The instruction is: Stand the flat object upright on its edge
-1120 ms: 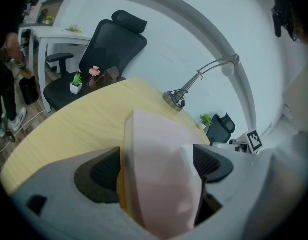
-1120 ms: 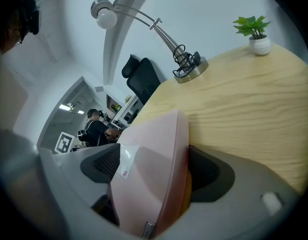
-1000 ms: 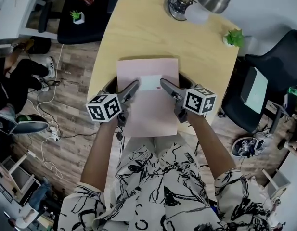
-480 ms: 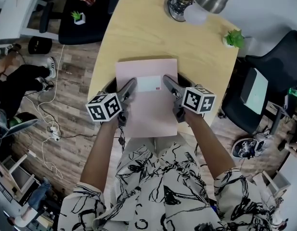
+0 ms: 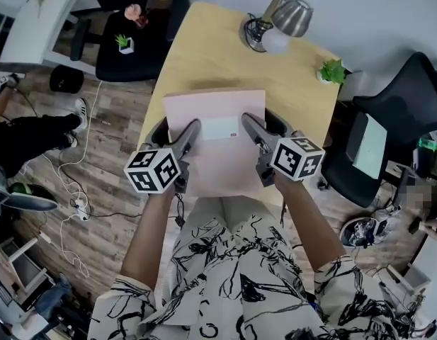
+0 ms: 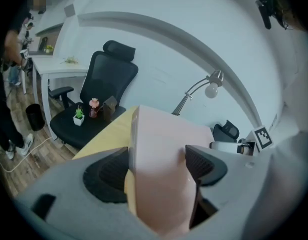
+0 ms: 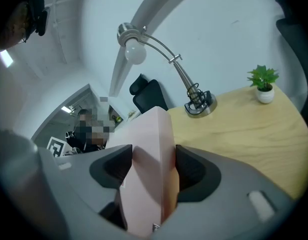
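Note:
The flat object is a pale pink box (image 5: 214, 154) with a white label (image 5: 219, 127) on its broad face. That face is turned up toward the head camera, and the box hangs above the wooden table (image 5: 204, 55). My left gripper (image 5: 179, 134) is shut on its left edge and my right gripper (image 5: 260, 127) on its right edge. Both pairs of jaws have just closed in on it. In the left gripper view the box (image 6: 158, 149) fills the space between the pads of the left gripper (image 6: 156, 161). The right gripper view shows the box (image 7: 151, 149) pinched by the right gripper (image 7: 154, 166).
A silver desk lamp (image 5: 282, 20) and a small potted plant (image 5: 333, 71) stand at the table's far end. Black office chairs sit to the right (image 5: 388, 133) and at the far left (image 5: 129, 44). Another person's legs (image 5: 27, 129) and cables lie on the floor at left.
The box lay flat on the table with the jaws wide beside its edges. The jaws then closed on both edges. Now both grippers have risen with the box.

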Demonstrator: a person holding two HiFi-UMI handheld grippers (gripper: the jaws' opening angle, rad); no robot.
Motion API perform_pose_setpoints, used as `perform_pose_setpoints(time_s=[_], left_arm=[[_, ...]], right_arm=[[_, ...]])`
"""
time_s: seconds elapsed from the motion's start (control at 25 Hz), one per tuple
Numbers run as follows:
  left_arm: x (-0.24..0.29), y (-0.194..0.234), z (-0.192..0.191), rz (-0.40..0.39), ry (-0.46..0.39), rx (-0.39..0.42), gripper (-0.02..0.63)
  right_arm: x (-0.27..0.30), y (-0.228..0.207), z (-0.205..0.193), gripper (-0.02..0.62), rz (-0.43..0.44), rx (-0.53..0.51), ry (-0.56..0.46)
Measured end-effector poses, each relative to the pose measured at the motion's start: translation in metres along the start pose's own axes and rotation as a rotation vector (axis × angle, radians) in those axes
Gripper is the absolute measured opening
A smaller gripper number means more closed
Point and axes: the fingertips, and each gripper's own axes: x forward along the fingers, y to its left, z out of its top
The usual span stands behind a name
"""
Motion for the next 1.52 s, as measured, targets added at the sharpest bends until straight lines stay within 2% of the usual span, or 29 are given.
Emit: perform_pose_setpoints(time_s=[0.12,0.44,0.84,1.12,1.52], left_arm=[[-0.017,-0.012,0.023,-0.01,-0.045,0.037,0.353],[-0.064,-0.038,0.071,-0.062,-0.171,0.069,0.354],[-0.095,-0.071,0.122,-0.136,-0.303,0.24,0.354],[-0.103,-0.085,0.129,-0.157,-0.347,0.395,0.354],[-0.106,-0.089,0.109,-0.163,-0.385,0.487,0.354]], right_arm=[[-0.011,0.022,0.018,0.276,0.022,-0.053,-0.042],[-0.04,0.085,0.064,0.277,0.084,-0.24,-0.147],[-0.07,0.132,0.11,0.276,0.16,-0.475,-0.27],[-0.082,0.137,0.109,0.275,0.176,-0.586,-0.308],[-0.088,0.129,0.088,0.275,0.193,-0.687,-0.33]])
